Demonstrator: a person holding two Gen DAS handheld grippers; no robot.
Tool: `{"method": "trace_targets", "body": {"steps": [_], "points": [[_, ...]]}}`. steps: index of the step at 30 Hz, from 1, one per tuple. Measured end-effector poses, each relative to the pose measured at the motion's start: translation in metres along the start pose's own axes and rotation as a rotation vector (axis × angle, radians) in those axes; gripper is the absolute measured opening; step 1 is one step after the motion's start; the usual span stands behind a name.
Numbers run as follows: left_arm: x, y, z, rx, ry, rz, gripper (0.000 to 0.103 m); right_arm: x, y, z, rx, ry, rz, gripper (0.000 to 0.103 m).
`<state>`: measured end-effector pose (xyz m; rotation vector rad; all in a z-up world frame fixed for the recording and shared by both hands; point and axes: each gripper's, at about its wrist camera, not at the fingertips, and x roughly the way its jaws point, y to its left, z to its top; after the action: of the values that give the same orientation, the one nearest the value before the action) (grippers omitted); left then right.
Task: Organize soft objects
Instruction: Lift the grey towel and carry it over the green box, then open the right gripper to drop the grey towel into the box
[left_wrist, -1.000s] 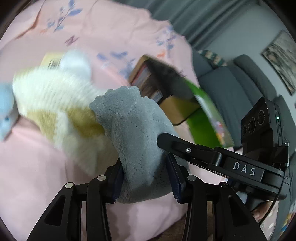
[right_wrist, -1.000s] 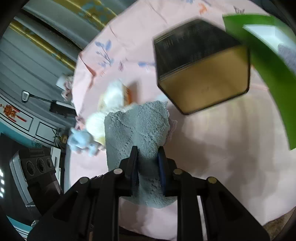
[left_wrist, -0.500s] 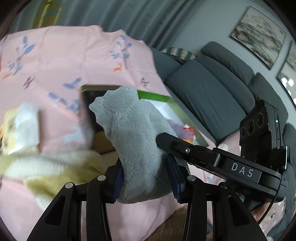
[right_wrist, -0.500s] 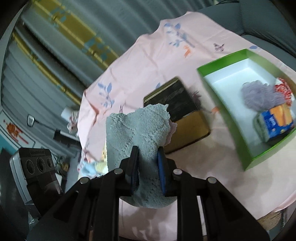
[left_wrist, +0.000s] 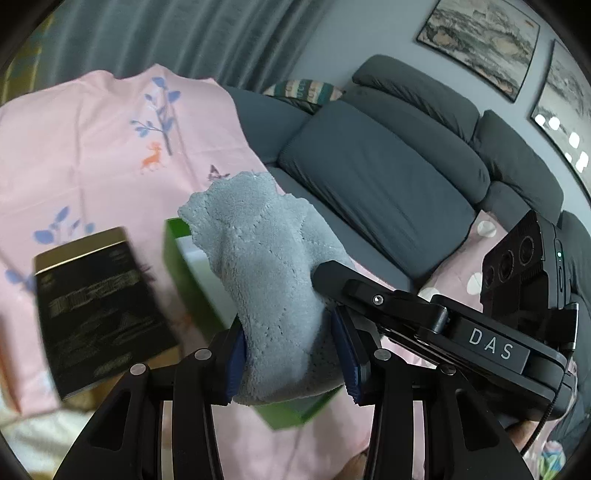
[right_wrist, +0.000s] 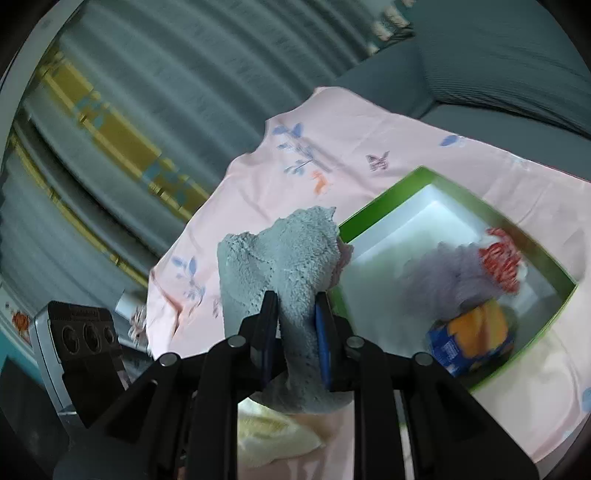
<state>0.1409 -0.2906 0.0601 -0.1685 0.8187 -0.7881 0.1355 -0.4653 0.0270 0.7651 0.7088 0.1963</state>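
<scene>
Your left tool (left_wrist: 293, 350) grips the grey fleecy cloth (left_wrist: 269, 266) above the green box (left_wrist: 177, 254), beside the black tin (left_wrist: 99, 306).

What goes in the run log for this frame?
left hand-held gripper: shut on grey towel | right hand-held gripper: same towel | target: green box

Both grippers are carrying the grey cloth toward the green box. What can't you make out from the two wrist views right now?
- Left wrist view: most of the green-walled box is behind the fluffy grey cloth clamped in the left gripper; its contents are hidden.
- Left wrist view: the print on the black-topped tin is motion-blurred.
- Right wrist view: the lilac fluffy item in the box is blurred; the right gripper hides the cloth's lower end.
</scene>
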Motion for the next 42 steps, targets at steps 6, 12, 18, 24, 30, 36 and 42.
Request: {"method": "trace_targets", "body": {"steps": [6, 12, 18, 24, 30, 36, 42], "points": [[0.045, -0.005, 0.019, 0.019, 0.025, 0.008, 0.044, 0.013, -0.031, 0.026, 0.054, -0.028, -0.033, 0.021], [0.078, 0.0, 0.017, 0.037, 0.075, 0.052, 0.044, 0.03, -0.064, 0.027, 0.151, -0.049, -0.05, 0.02], [0.088, 0.003, 0.01, 0.005, 0.08, 0.06, 0.044, 0.035, -0.073, 0.026, 0.166, -0.072, -0.134, 0.022], [0.078, 0.006, 0.01, 0.001, 0.067, 0.071, 0.066, 0.03, -0.076, 0.024, 0.166, -0.093, -0.204, 0.052], [0.035, 0.015, 0.005, -0.023, 0.021, 0.108, 0.077, 0.0, -0.06, 0.016, 0.12, -0.172, -0.165, 0.071], [-0.039, 0.041, -0.022, -0.072, -0.04, 0.172, 0.085, -0.016, -0.027, -0.002, 0.041, -0.127, -0.118, 0.087], [-0.113, 0.091, -0.072, -0.195, -0.06, 0.315, 0.085, 0.002, 0.015, -0.042, -0.07, 0.04, -0.106, 0.089]]}}
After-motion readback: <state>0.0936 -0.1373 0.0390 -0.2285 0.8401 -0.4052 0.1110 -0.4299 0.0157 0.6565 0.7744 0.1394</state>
